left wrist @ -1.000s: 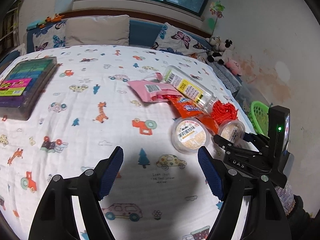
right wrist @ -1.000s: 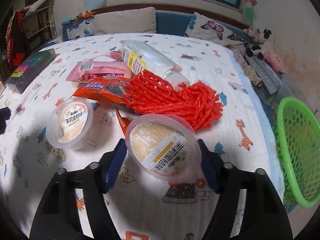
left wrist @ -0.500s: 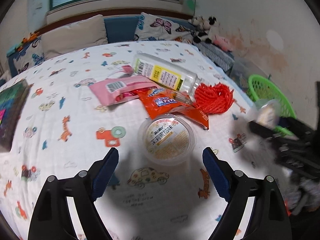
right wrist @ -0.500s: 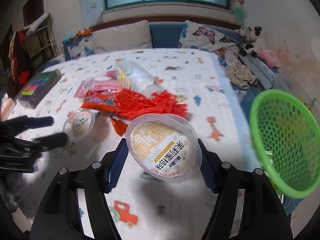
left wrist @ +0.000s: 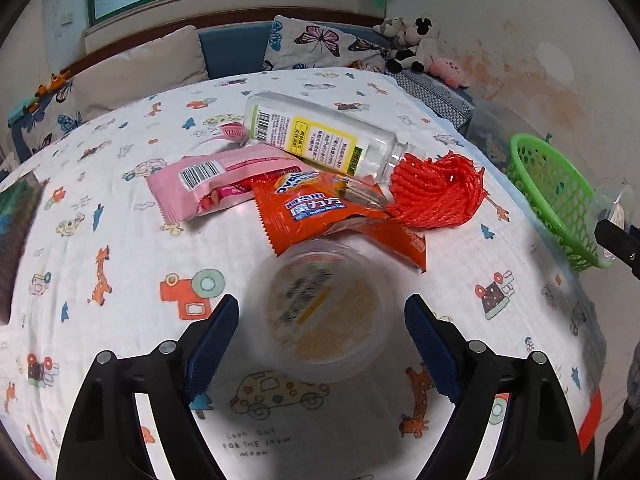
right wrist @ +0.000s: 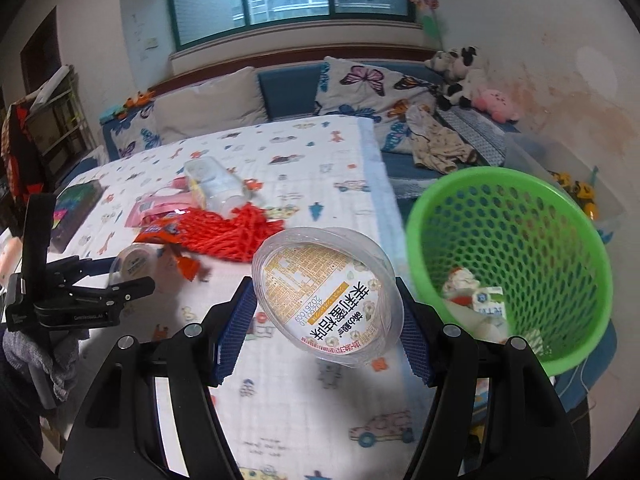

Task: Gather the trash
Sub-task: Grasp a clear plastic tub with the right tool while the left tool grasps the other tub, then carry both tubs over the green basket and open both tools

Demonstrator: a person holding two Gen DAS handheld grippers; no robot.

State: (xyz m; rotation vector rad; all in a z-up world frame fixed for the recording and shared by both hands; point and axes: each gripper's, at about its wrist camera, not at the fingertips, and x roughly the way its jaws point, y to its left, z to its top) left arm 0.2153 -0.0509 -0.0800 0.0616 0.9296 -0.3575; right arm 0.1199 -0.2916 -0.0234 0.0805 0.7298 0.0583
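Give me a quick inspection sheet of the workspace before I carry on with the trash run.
Surface: bed sheet with cartoon print, trash lying loose on it.
Job's things: clear bottle on its side; pink wrapper; orange wrapper; red net; second cup on the sheet; green basket beside the bed, trash already inside.
Clutter: dark box at the sheet's far left edge.
Grippers: left gripper open, straddling the second cup without touching; right gripper shut on held cup, near the basket rim.
Cables: nothing seen.
Surroundings: pillows, plush toys, window.
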